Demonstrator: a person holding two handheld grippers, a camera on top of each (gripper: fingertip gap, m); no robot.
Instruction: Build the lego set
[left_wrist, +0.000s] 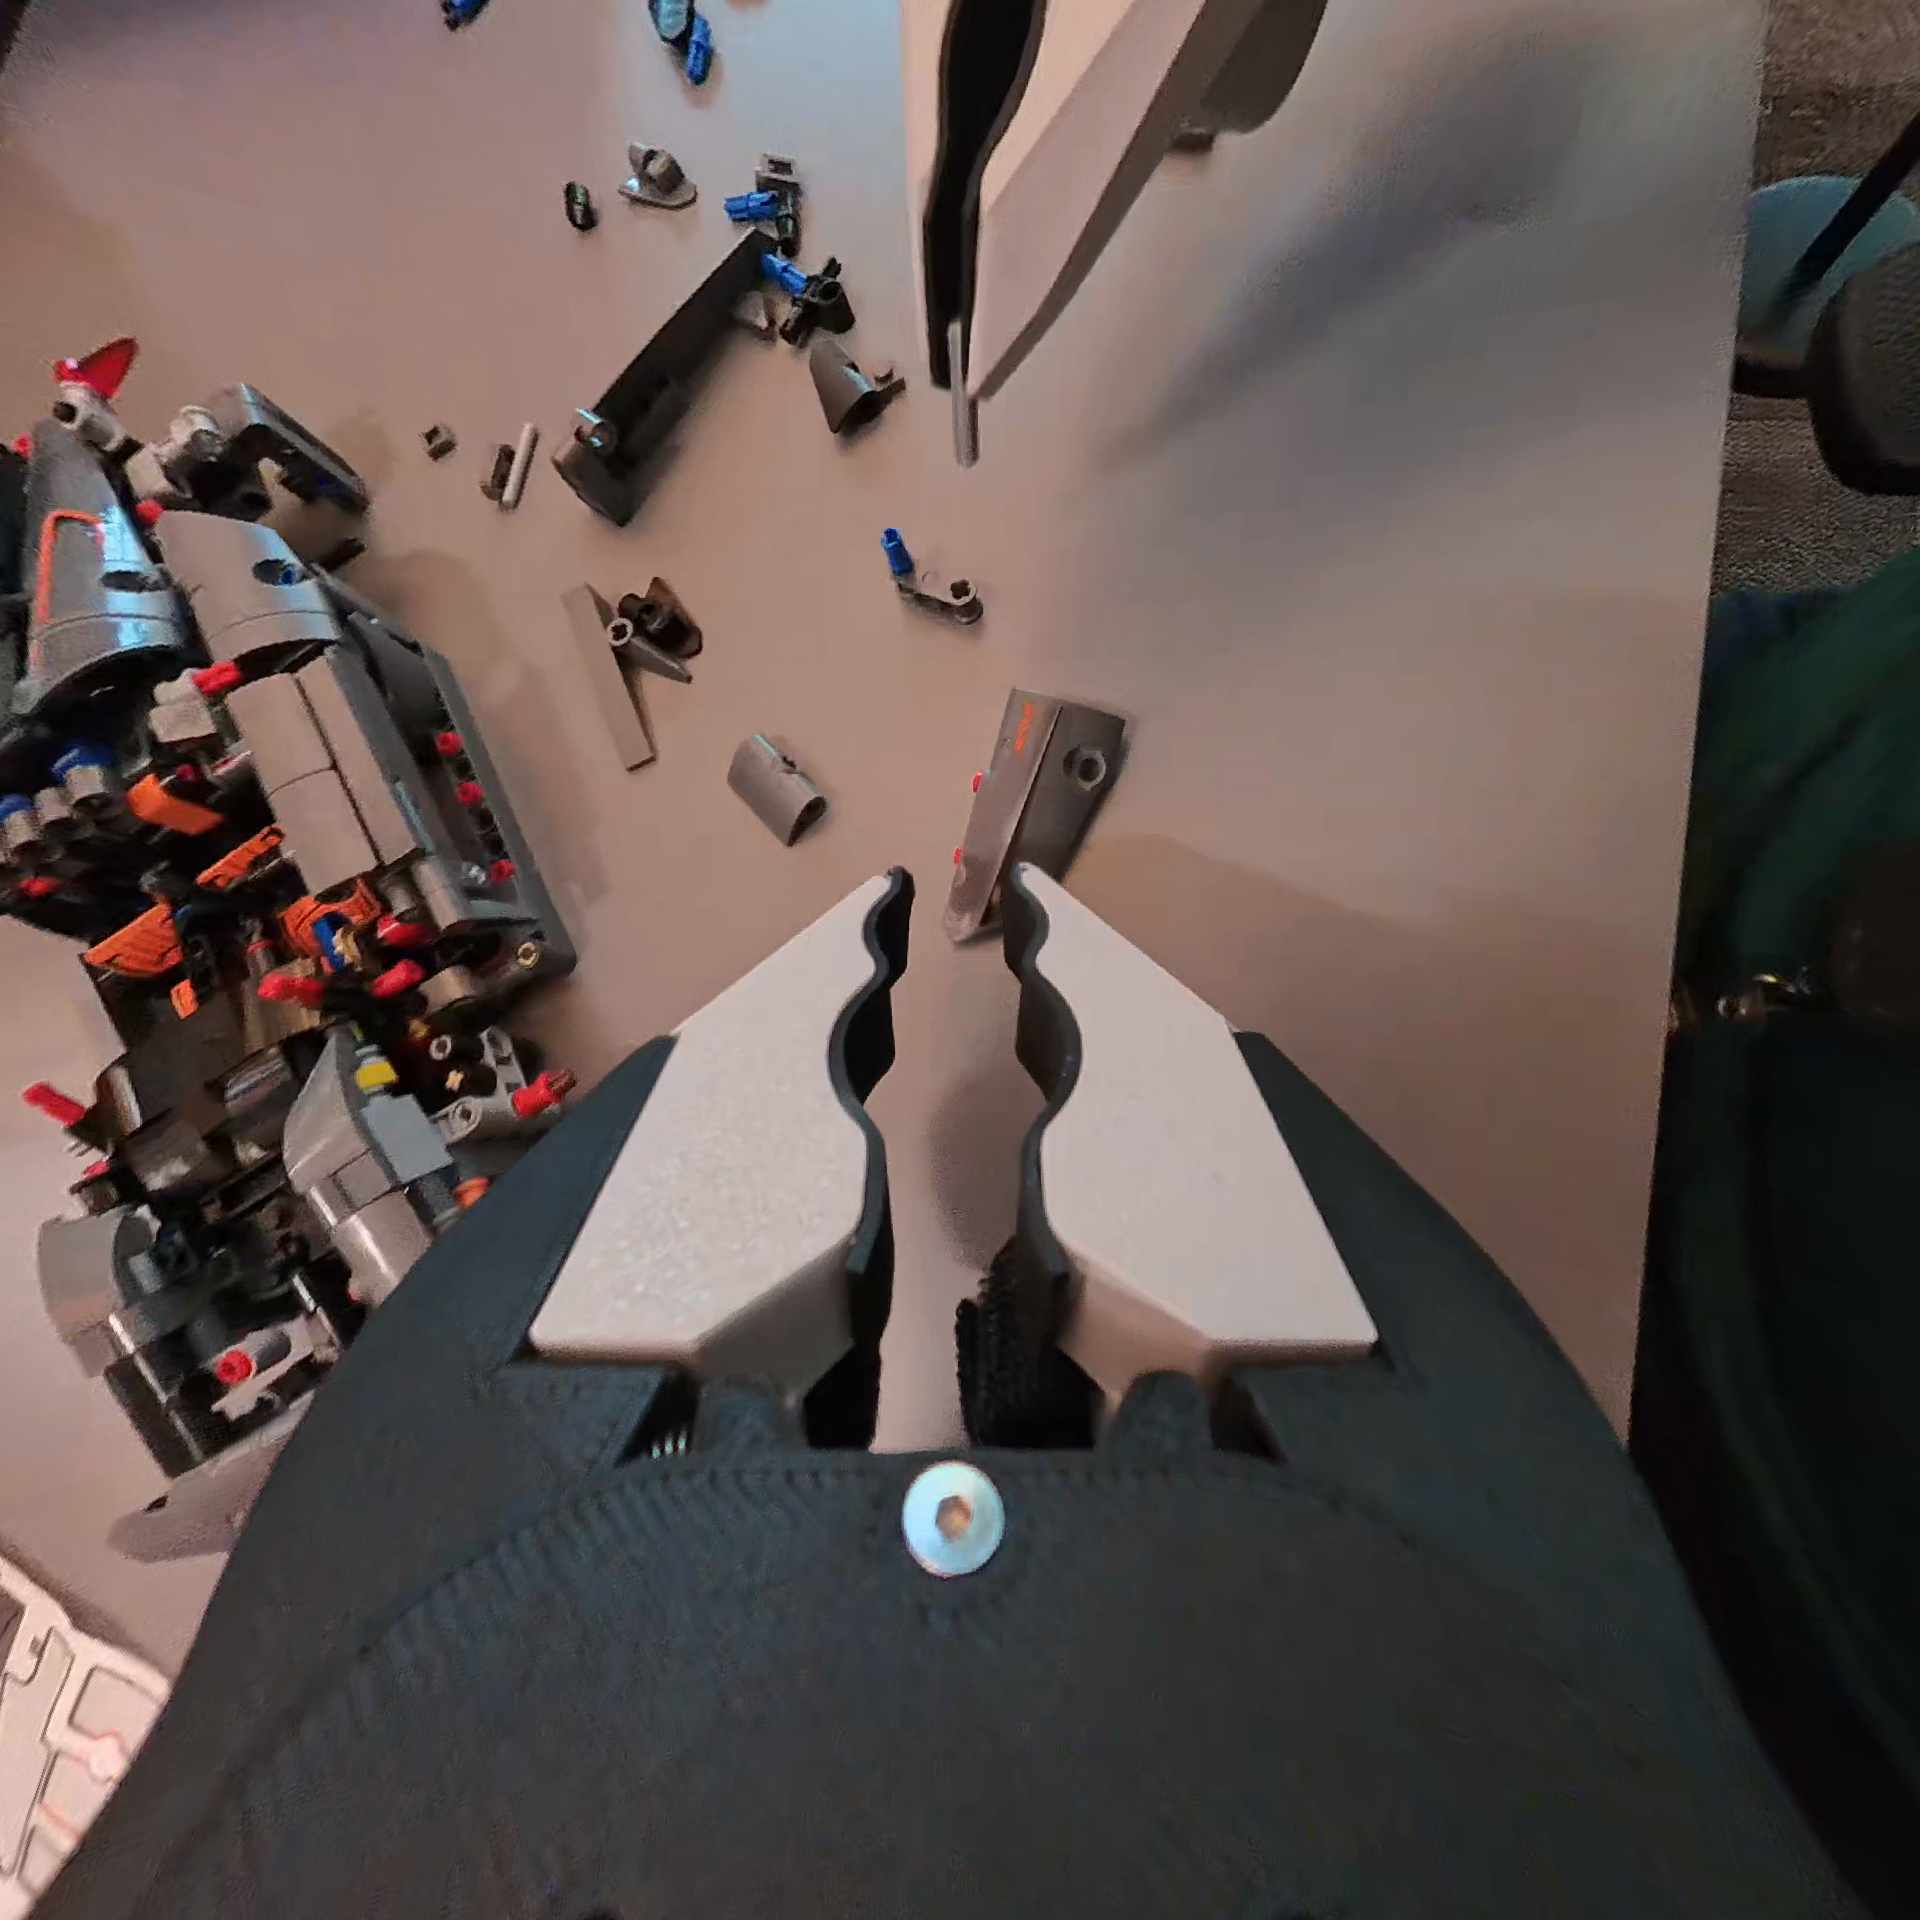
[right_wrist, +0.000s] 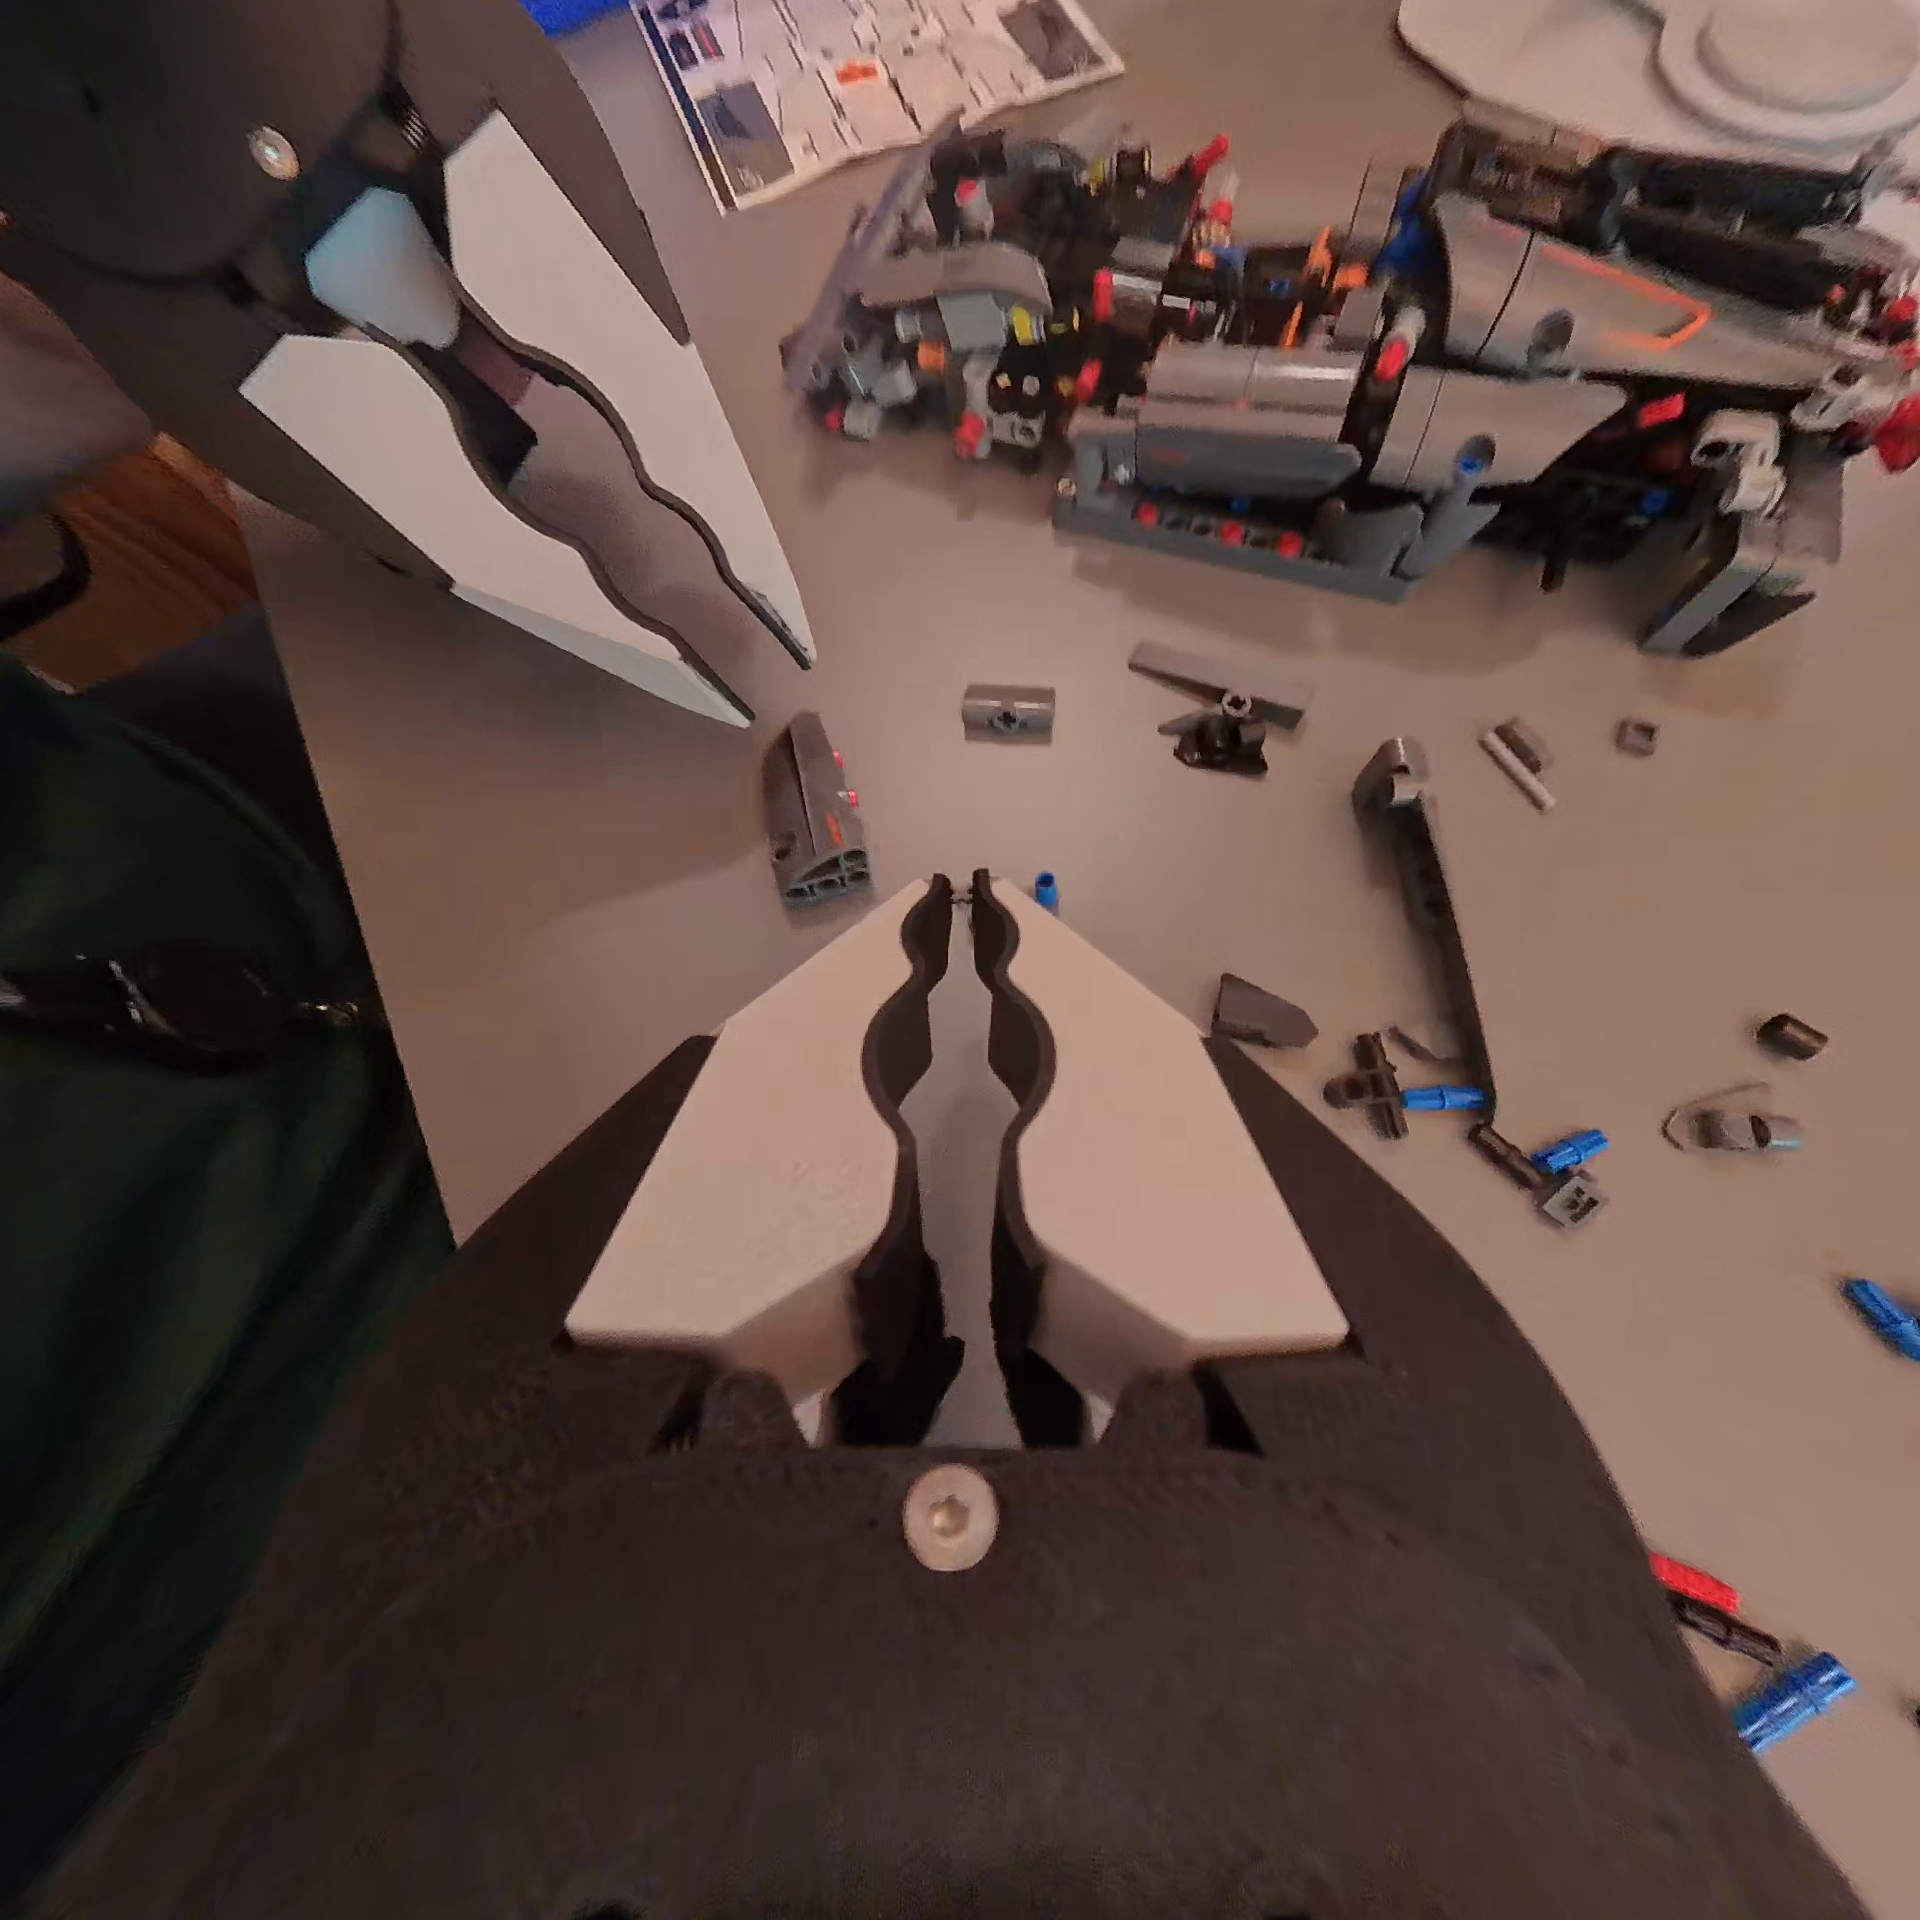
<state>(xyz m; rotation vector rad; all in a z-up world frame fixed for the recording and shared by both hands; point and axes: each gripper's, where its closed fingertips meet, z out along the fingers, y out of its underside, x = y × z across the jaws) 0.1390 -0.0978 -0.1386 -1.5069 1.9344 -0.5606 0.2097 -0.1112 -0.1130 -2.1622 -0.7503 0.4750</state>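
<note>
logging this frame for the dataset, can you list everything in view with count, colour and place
lego model: one, grey and black with orange and red bits, far side of table
instruction booklet: one, white, beyond the model
long beam: one, black, among loose parts
curved panel: one, dark grey with red marks, near the left tool's tips
small connector: one, grey, between panel and model
blue pins: several, scattered to the right
table: one, grey
green cloth: one, off the table edge
left tool: one, white fingers with black pads, open, empty
right tool: one, same colours, nearly closed on a small dark piece

lego model (left_wrist: 260, 831) cut off at left edge, booklet (right_wrist: 862, 83) cropped by top edge
</note>
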